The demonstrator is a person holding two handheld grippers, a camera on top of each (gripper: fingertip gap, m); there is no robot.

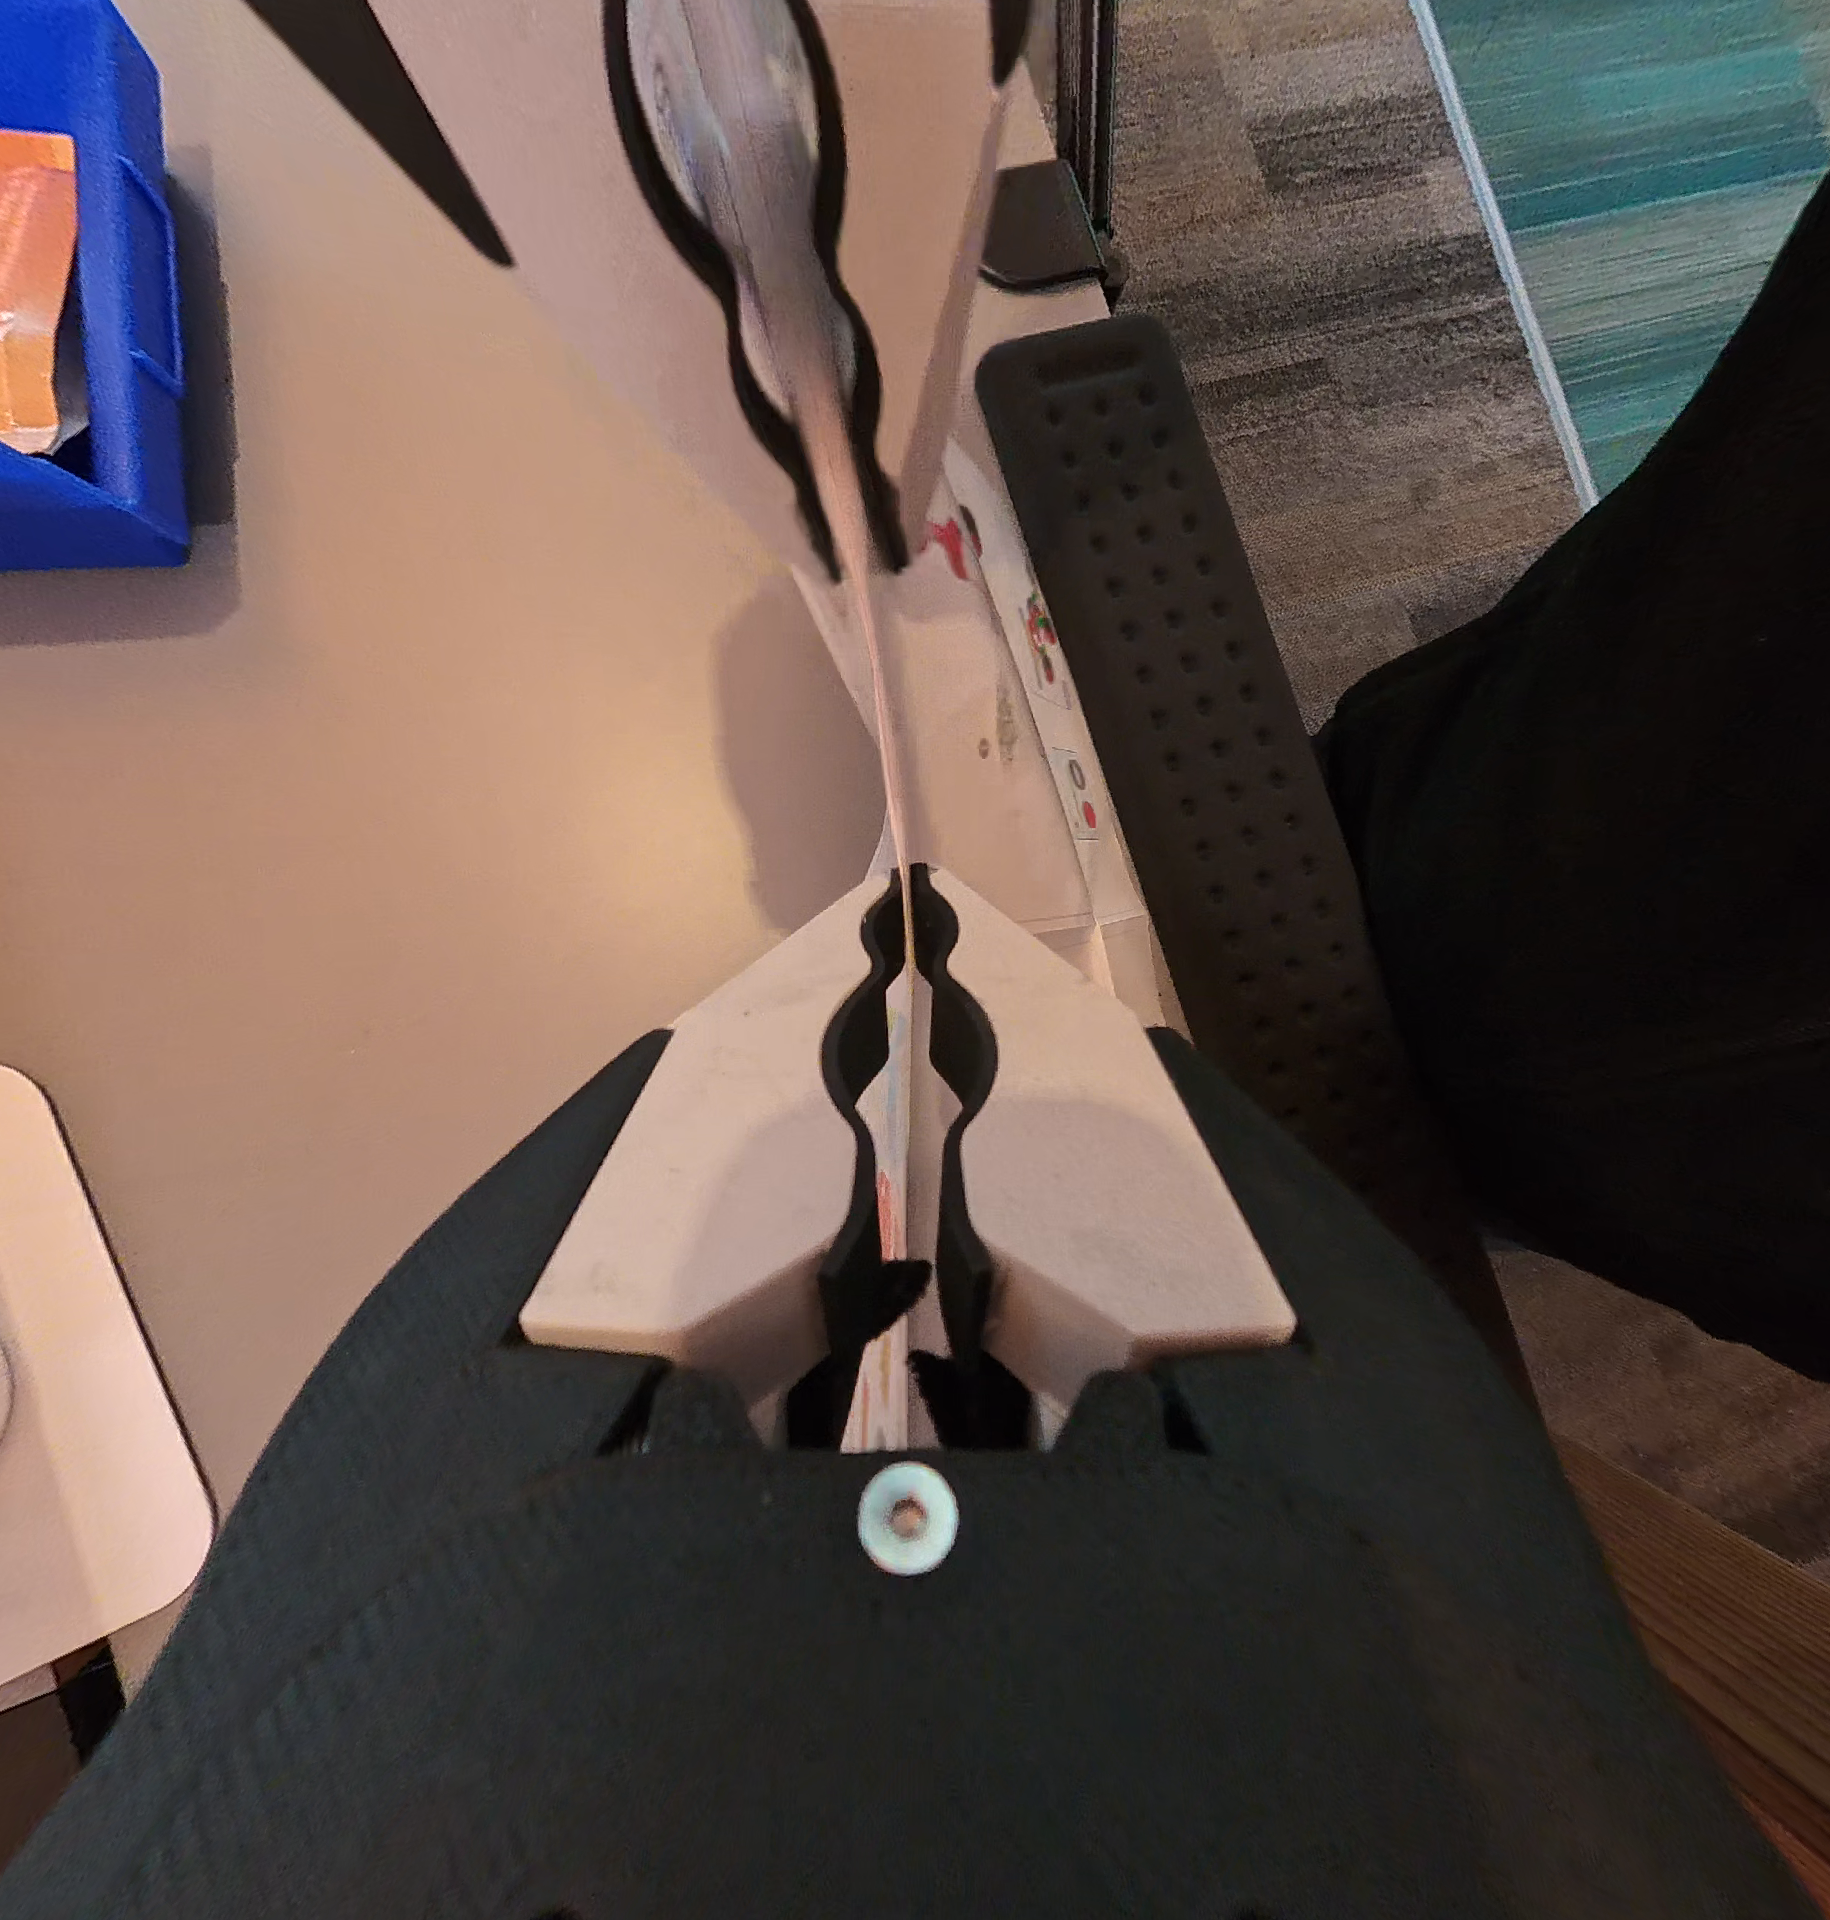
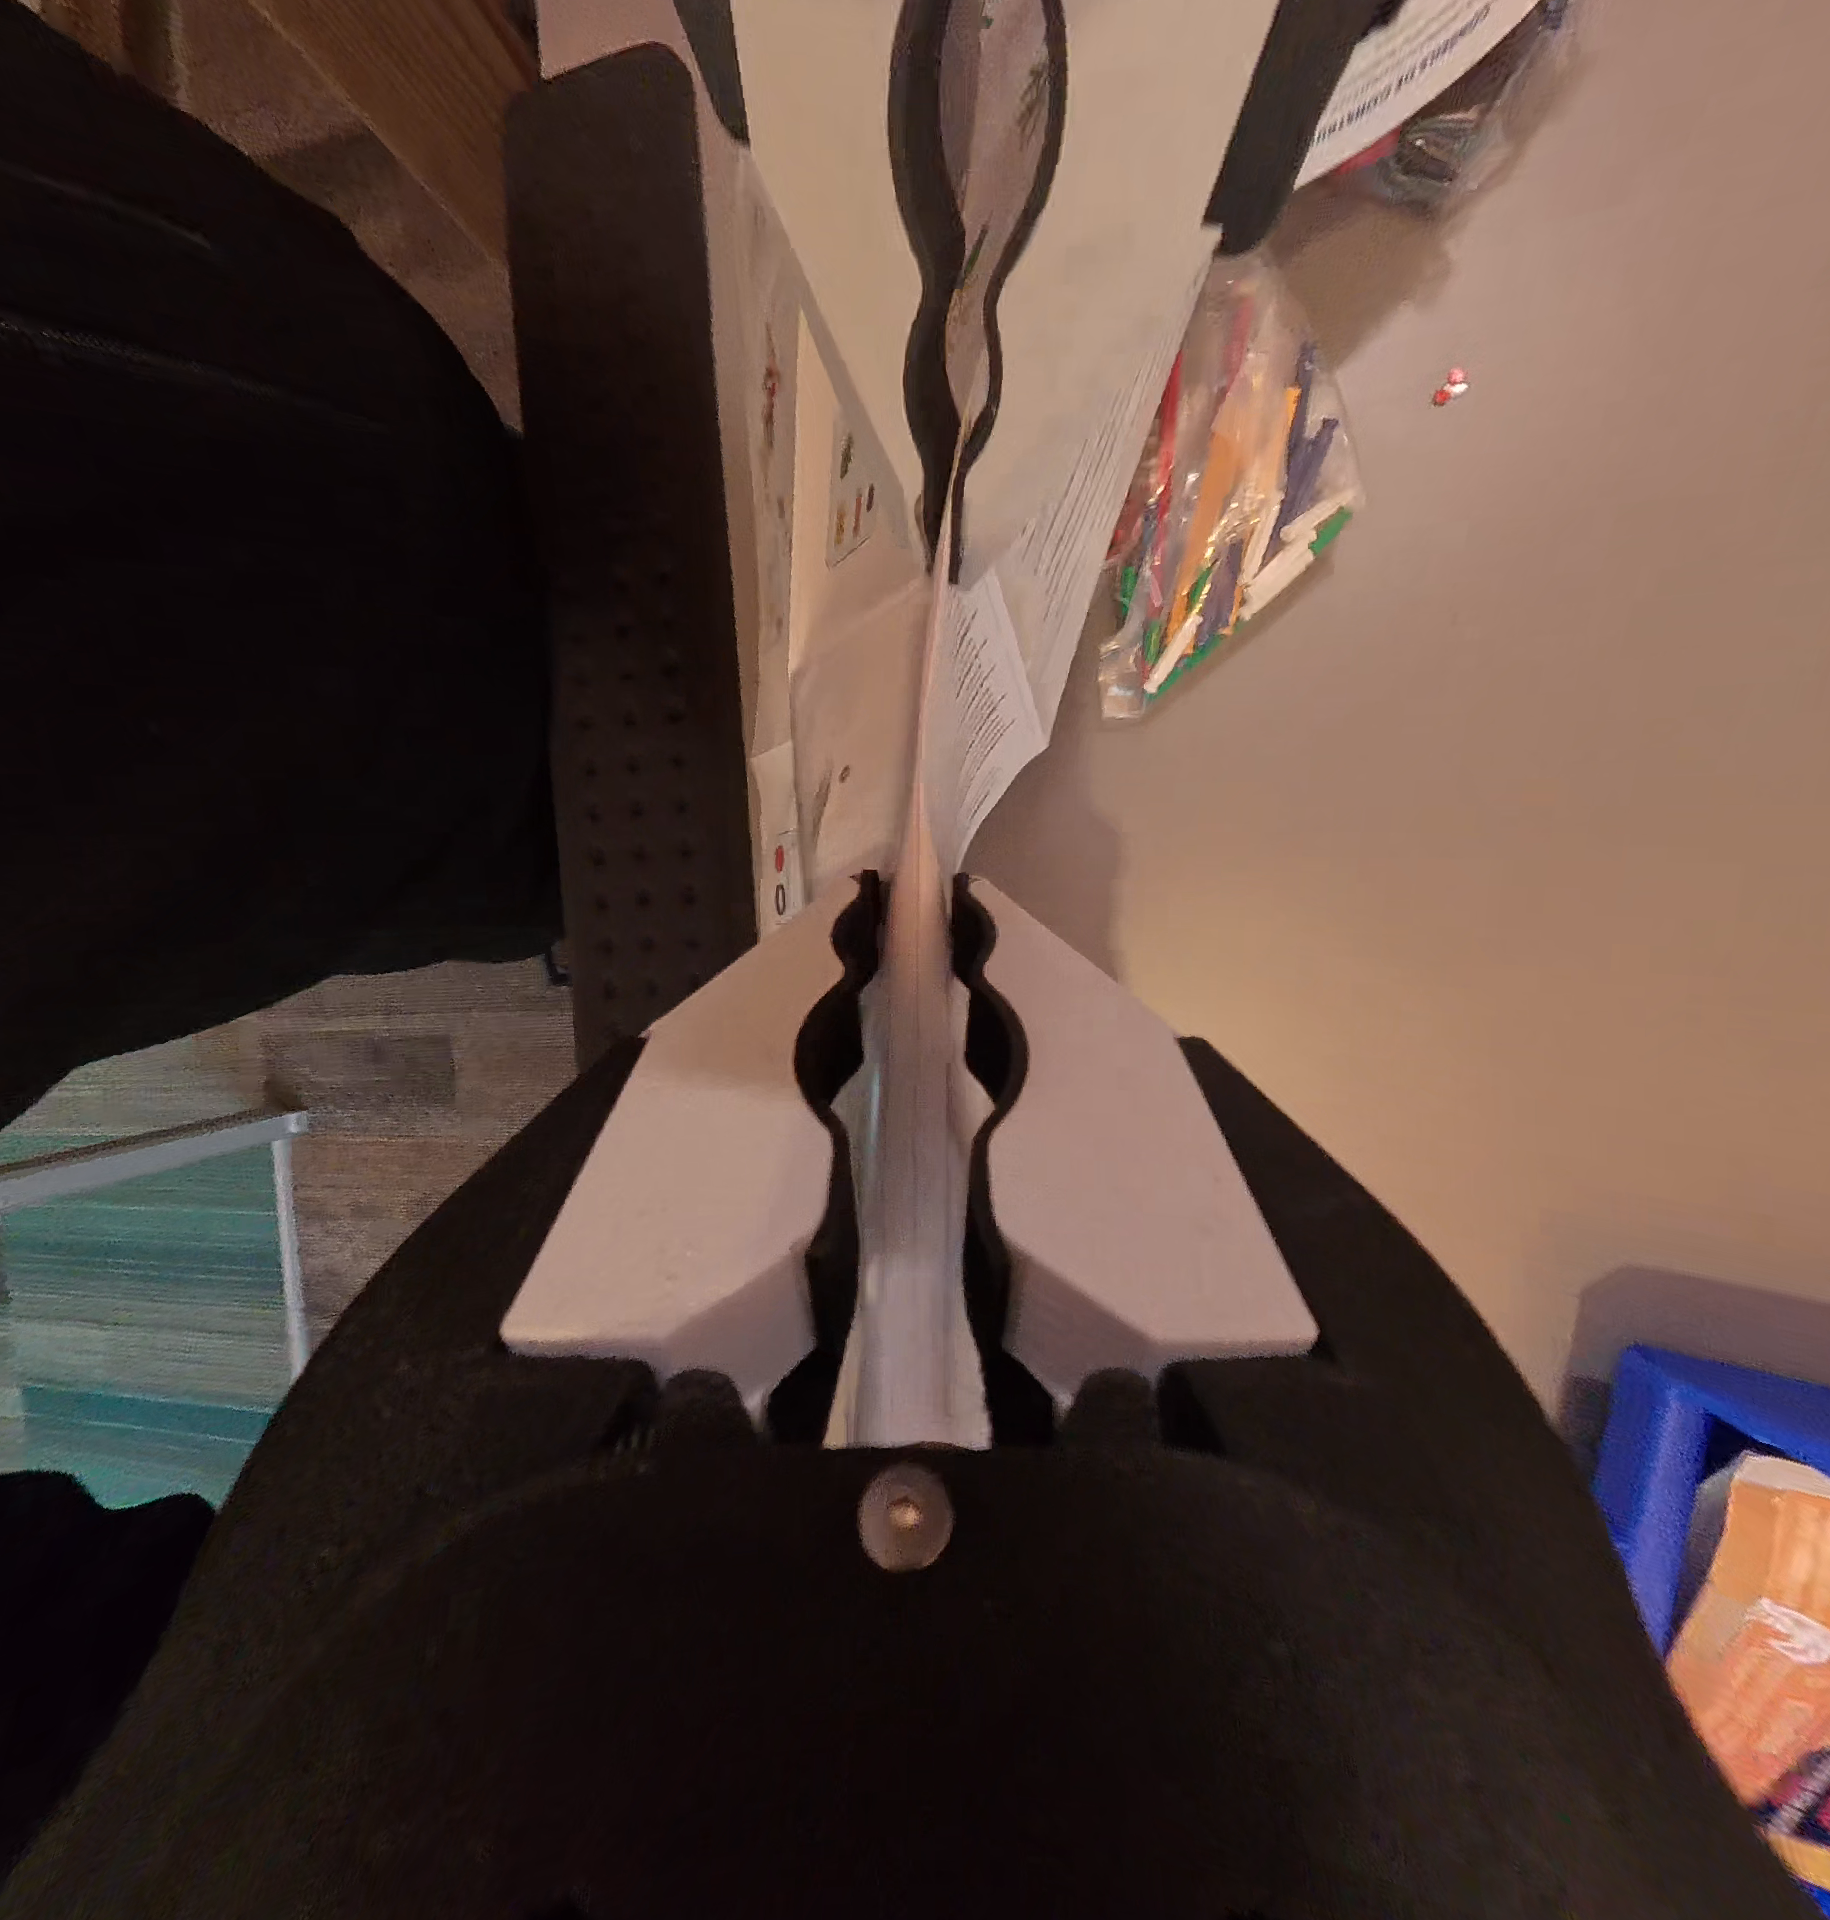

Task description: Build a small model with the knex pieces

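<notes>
My left gripper (image 1: 913,883) is shut on the near end of a folded paper sheet (image 1: 883,707), seen edge-on above the beige table (image 1: 423,779). The right gripper (image 1: 869,561) shows farther off, shut on the sheet's far end. In the right wrist view my right gripper (image 2: 916,883) is shut on the same printed paper (image 2: 978,707), which looks thicker here, with a leaf curling off to the right. The left gripper (image 2: 942,561) grips it at the far end. The paper hangs stretched between both grippers.
A blue bin (image 1: 111,416) with an orange packet (image 1: 7,291) stands at the left; it also shows in the right wrist view (image 2: 1659,1455). A clear bag of coloured pieces (image 2: 1223,499) and printed sheets (image 1: 1036,644) lie on the table. A black perforated armrest (image 1: 1181,665) runs along the table's edge. There is about 6 centimetres between the tips of the two grippers.
</notes>
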